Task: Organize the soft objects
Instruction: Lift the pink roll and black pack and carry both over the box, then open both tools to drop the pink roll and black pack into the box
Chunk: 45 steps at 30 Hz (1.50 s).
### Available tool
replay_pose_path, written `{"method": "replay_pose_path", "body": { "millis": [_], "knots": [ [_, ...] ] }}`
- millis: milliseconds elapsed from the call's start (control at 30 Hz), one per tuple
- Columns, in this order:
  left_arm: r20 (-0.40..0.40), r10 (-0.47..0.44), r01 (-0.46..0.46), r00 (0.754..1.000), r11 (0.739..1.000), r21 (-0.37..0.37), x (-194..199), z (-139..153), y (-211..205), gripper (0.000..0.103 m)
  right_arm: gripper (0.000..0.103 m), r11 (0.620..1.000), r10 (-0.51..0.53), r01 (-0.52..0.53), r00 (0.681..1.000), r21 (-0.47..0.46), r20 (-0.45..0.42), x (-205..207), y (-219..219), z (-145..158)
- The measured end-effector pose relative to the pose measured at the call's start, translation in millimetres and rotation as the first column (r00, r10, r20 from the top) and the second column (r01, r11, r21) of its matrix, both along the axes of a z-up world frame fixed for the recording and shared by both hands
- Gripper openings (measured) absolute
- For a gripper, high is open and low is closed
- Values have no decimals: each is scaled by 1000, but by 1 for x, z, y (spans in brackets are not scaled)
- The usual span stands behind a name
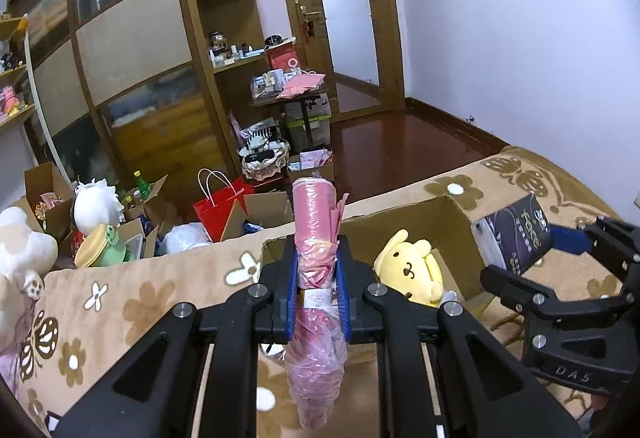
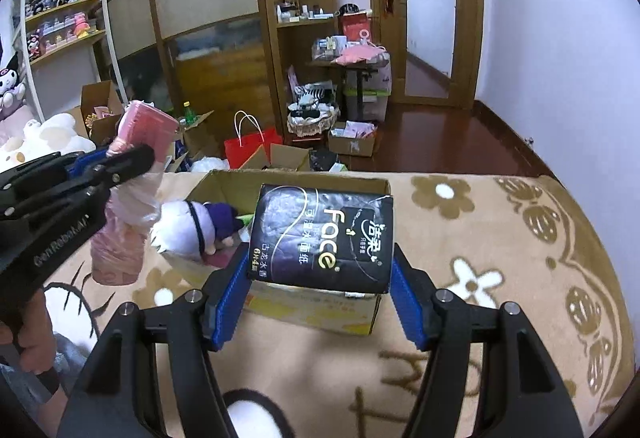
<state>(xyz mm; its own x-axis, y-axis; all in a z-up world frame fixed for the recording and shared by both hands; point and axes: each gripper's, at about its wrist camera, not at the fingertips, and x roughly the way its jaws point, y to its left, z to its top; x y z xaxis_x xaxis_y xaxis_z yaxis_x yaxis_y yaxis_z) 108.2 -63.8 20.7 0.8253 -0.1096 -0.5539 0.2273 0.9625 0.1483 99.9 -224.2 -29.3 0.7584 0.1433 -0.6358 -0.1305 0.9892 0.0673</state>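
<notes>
My left gripper (image 1: 318, 278) is shut on a pink roll wrapped in clear plastic (image 1: 316, 238) and holds it upright above the near edge of an open cardboard box (image 1: 400, 214) on the flowered blanket. The roll also shows in the right wrist view (image 2: 132, 174). My right gripper (image 2: 320, 290) holds a dark pack of face tissues (image 2: 324, 234) between its blue pads (image 2: 230, 302), above the box (image 2: 320, 308). The pack also shows in the left wrist view (image 1: 516, 234). Inside the box lie a yellow plush dog (image 1: 412, 266) and a white-and-purple plush (image 2: 200, 226).
The tan flowered blanket (image 2: 500, 278) covers the bed. Beyond its far edge stand open cartons, a red paper bag (image 1: 222, 206), plush toys (image 1: 96, 206) and a green toy (image 1: 104, 246). A wardrobe, shelves and a door line the back.
</notes>
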Motion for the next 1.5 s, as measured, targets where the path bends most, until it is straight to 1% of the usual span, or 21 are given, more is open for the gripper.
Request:
{"method": "replay_pose_path", "body": {
  "millis": [167,333,500,633,700,733,767,833,867,933,967,1000,1067,1167,1233,1300,1333,1367,1500],
  "knots": [
    [-44,5,-6,999,1000,-11,17,-15,-3,16,69,1000,2,-2,1000,-12,-4,15,-2,-7],
    [-101,14,-20,995,998,-56,36,-27,0,16,69,1000,11,-12,1000,-21,-16,28,-4,-19],
    [-129,17,-25,992,998,-60,47,-39,2,19,69,1000,10,-11,999,-12,-34,37,-6,-26],
    [-163,38,-50,986,996,-68,56,-47,7,22,69,1000,21,-22,999,-18,-50,43,-3,-35],
    [-192,42,-59,981,995,-79,59,-51,11,29,69,999,29,-30,998,-17,-62,45,-2,-40],
    [-200,44,-62,979,994,-87,61,-52,13,31,69,999,34,-36,997,-15,-71,47,-2,-43],
    [-200,47,-67,979,993,-93,61,-53,15,35,69,999,38,-40,996,-15,-75,48,-2,-45],
    [-196,53,-72,979,993,-92,61,-53,17,47,69,999,41,-43,996,-22,-84,49,-1,-48],
    [-190,57,-75,980,993,-90,60,-52,18,56,69,999,40,-42,995,-23,-88,49,-1,-49],
    [-174,53,-70,983,994,-90,57,-49,18,59,70,999,38,-40,995,-17,-90,48,-3,-49],
    [-173,54,-69,983,994,-86,56,-48,18,63,70,999,35,-36,995,-16,-93,48,-4,-48],
    [-174,53,-68,983,994,-84,55,-47,18,69,75,999,33,-35,995,-17,-95,49,-4,-48],
    [-179,49,-65,983,995,-82,54,-46,19,73,83,1000,24,-26,996,-17,-91,48,-7,-46],
    [-191,37,-52,981,996,-78,51,-42,20,74,84,1000,13,-14,996,-8,-83,44,-11,-41],
    [-184,40,-56,982,995,-81,46,-37,24,78,85,1000,5,-5,996,3,-84,41,-14,-37],
    [-169,50,-65,984,994,-84,38,-31,28,85,97,1000,-1,2,997,10,-79,38,-16,-32],
    [-162,51,-66,985,994,-85,34,-29,29,86,100,1000,-14,14,998,9,-65,33,-18,-28],
    [-156,54,-67,986,994,-84,29,-26,32,89,101,1000,-18,19,998,9,-55,30,-19,-25],
    [-136,69,-81,988,993,-83,14,-16,40,95,102,999,-32,32,999,16,-40,16,-23,-13]
  ]
}}
